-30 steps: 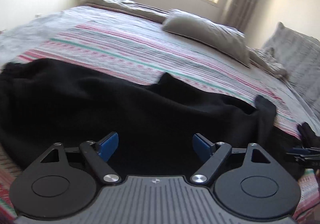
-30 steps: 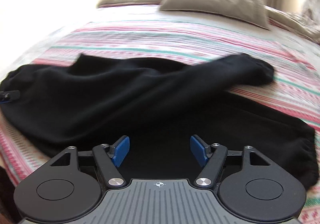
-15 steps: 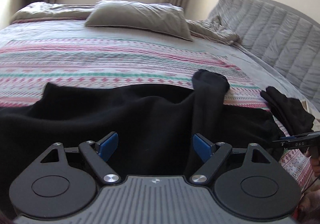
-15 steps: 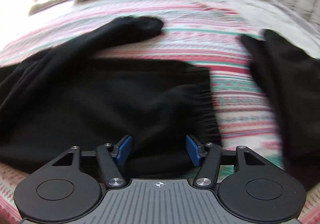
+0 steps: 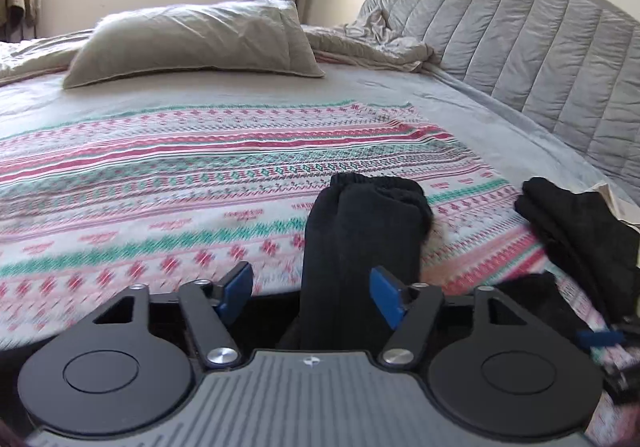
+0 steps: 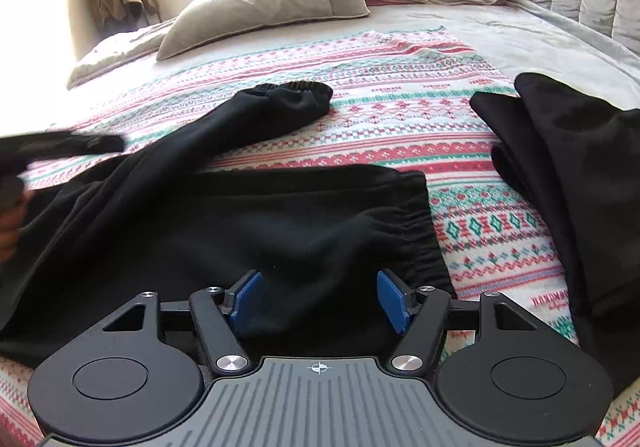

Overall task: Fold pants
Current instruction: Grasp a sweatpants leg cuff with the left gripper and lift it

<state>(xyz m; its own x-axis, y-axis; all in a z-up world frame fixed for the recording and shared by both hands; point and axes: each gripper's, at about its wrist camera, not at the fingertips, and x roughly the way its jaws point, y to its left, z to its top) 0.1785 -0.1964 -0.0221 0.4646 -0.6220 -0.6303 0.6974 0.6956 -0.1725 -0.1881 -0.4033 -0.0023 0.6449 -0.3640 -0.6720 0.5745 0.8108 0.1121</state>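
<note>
The patterned blanket [image 6: 400, 119] carries small red lettering, repeated in a row beyond the open fingers and again at their right. It appears to read "HANDMADE", though too small for certainty.

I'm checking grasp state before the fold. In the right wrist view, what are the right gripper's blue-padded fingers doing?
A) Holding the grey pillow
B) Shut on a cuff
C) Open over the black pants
C: the right gripper is open, black pants fabric lying unpinched between its pads.
</note>
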